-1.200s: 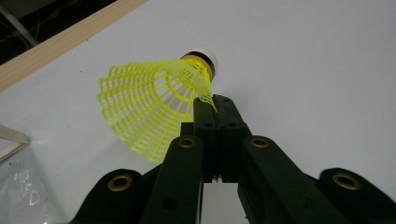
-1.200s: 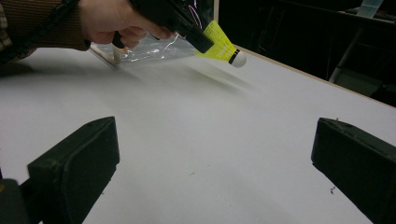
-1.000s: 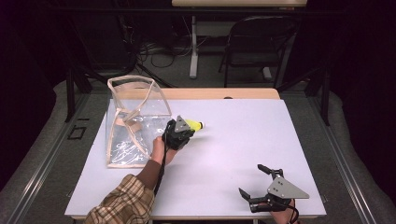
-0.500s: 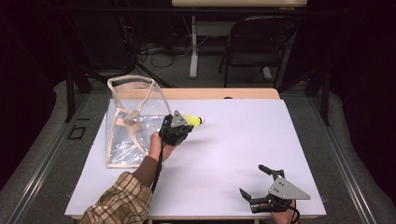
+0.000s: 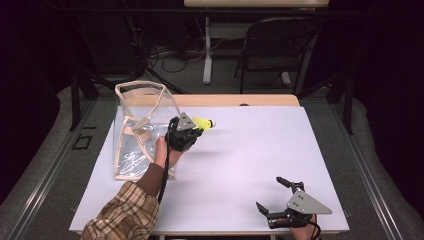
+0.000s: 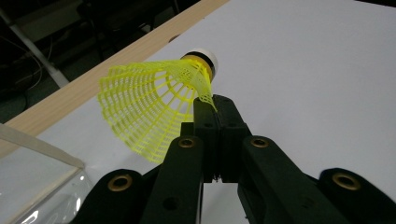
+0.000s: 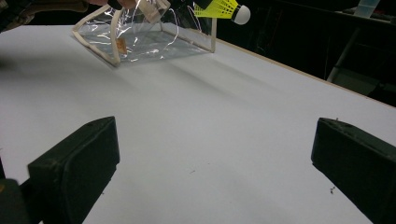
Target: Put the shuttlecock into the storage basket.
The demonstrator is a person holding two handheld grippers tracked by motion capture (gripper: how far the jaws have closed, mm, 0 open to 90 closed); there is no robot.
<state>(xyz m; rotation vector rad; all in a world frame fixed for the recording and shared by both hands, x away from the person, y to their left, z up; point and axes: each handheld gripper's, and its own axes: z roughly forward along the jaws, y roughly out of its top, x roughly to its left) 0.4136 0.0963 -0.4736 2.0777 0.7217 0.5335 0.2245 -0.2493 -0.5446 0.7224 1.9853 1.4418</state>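
A yellow plastic shuttlecock (image 5: pixel 204 122) with a white cork tip hangs in the air above the white table, beside the clear bag. My left gripper (image 5: pixel 192 131) is shut on the edge of its mesh skirt (image 6: pixel 154 105), the jaws pressed together on it. The shuttlecock (image 7: pixel 223 9) also shows far off at the top of the right gripper view. A clear plastic bag (image 5: pixel 137 127) with beige trim stands open on the table's left side. My right gripper (image 5: pixel 272 195) rests near the front right edge, open, with nothing between its fingers (image 7: pixel 77 163).
The white table sheet (image 5: pixel 265 145) lies over a wooden top whose strip (image 5: pixel 235 100) shows at the back edge. A folding chair (image 5: pixel 280 45) and table legs with cables stand on the floor behind. A plaid sleeve (image 5: pixel 122 215) comes in from the bottom left.
The left gripper has risen a little with the shuttlecock and drifted slightly left, closer to the bag. The right gripper has kept still.
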